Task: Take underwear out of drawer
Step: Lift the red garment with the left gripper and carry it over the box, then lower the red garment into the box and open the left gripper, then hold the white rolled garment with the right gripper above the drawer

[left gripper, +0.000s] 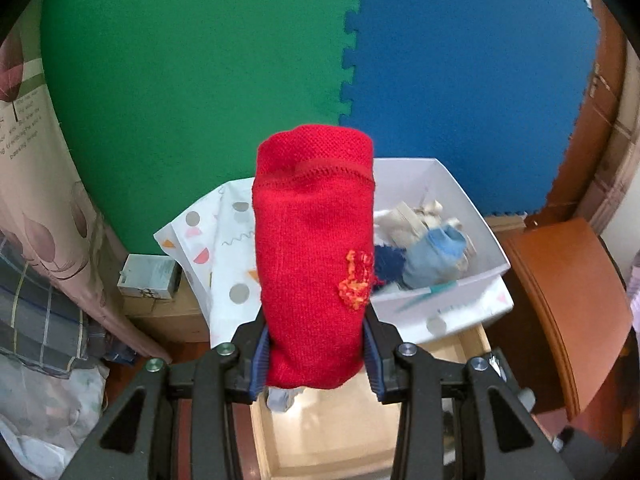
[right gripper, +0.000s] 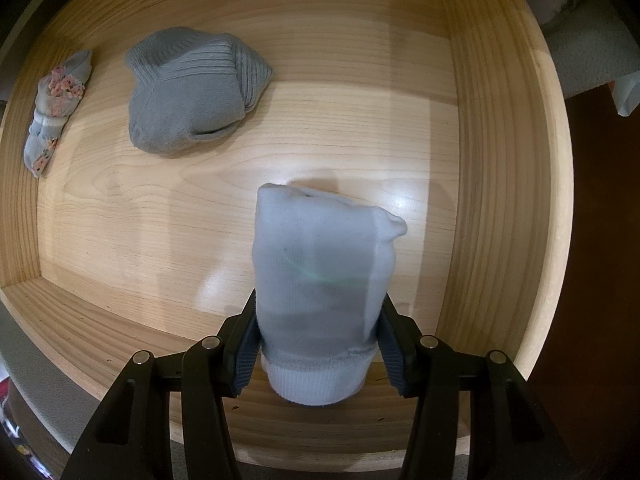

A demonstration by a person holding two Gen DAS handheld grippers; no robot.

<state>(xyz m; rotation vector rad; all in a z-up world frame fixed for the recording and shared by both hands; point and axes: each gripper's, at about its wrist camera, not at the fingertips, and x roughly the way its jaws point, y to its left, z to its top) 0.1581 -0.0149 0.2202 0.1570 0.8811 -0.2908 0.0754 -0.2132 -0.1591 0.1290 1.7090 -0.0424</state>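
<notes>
The wooden drawer (right gripper: 500, 160) fills the right view, edges cut off. The left gripper (left gripper: 316, 354) fingers clamp a red roll (left gripper: 314, 256) that hides half the white box (left gripper: 472, 280); the right gripper (right gripper: 318, 344) fingers clamp a pale blue roll (right gripper: 320, 280) over the drawer, blurred.

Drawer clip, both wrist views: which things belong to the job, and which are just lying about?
Job:
- wooden drawer
- red garment in left tool
- pale blue garment in right tool
- grey garment, floral garment in drawer
- white box

Lying about:
- foam mats
- small carton
- plaid cloth
</notes>
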